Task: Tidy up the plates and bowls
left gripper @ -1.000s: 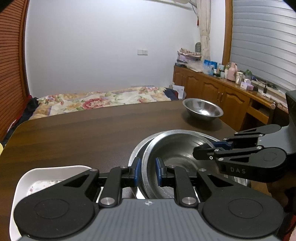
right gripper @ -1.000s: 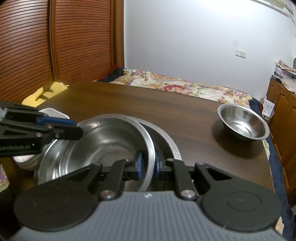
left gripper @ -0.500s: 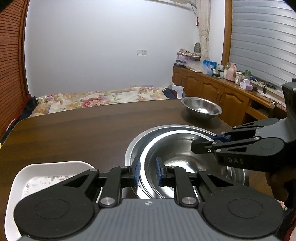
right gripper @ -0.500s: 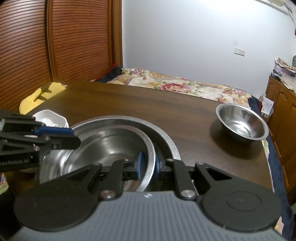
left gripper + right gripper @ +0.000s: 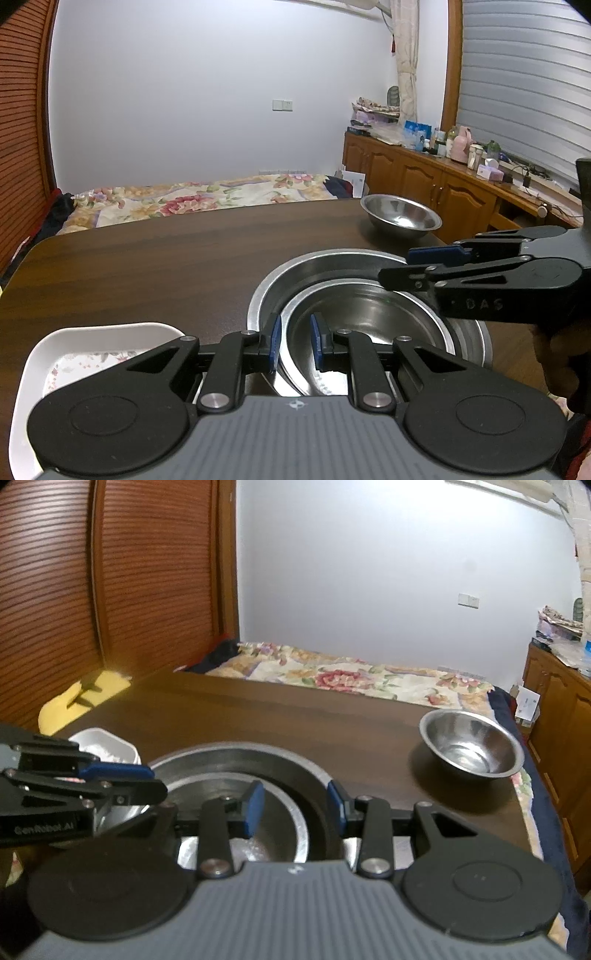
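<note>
A medium steel bowl (image 5: 369,321) sits nested inside a larger steel bowl (image 5: 332,266) on the dark wooden table (image 5: 147,266). My left gripper (image 5: 295,345) is shut on the medium bowl's near-left rim, which runs between its blue pads. In the right wrist view, my right gripper (image 5: 295,806) stands open over the medium bowl (image 5: 273,834), one pad on each side of the rim and neither touching it. The large bowl (image 5: 240,757) rings it. A small steel bowl (image 5: 400,218) stands alone near the far right table edge. The right gripper (image 5: 397,266) reaches in from the right.
A white rectangular dish (image 5: 92,332) with a floral pattern lies at the near left, beside the large bowl. The small bowl (image 5: 471,746) is close to the table's right edge. A bed lies beyond the table and wooden cabinets line the right wall.
The medium bowl came down from a tilt and settled level inside the large bowl. My right gripper opened and let go of its rim. The left gripper kept its hold.
</note>
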### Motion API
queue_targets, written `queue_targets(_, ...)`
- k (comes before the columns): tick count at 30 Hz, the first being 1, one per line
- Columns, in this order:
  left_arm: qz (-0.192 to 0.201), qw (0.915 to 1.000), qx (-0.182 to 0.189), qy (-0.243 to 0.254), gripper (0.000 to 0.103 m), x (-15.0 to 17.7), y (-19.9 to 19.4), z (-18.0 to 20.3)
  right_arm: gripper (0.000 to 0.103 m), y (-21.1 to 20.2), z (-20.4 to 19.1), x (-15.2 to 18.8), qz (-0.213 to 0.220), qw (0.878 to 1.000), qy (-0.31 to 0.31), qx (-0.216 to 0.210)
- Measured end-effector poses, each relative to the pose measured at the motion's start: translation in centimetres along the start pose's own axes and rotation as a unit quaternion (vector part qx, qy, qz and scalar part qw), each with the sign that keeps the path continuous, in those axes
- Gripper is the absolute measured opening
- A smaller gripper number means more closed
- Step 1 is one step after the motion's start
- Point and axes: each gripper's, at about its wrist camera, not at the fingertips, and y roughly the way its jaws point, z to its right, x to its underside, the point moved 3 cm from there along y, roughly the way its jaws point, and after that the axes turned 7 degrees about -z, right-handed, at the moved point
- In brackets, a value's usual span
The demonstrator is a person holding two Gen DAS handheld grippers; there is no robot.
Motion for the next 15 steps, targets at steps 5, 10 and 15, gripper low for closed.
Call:
queue_targets(5,0.007,1.0,-0.001,0.002,0.019,-0.4,-0.4,0.2,0.042,-1.1,0.7,-0.3,0.018,1.0,0.009,0.005)
queue_targets(10,0.015,0.9999,-0.004,0.005,0.024,-1.1,-0.9,0.2,0.048,-2.5,1.6,-0.6,0.036,0.999,0.021,0.013)
queue_targets(15,0.023,0.9997,-0.005,0.011,0.034,-1.8,-1.3,0.5,0.048,-3.6,2.3,-0.6,0.049,0.998,0.021,0.026)
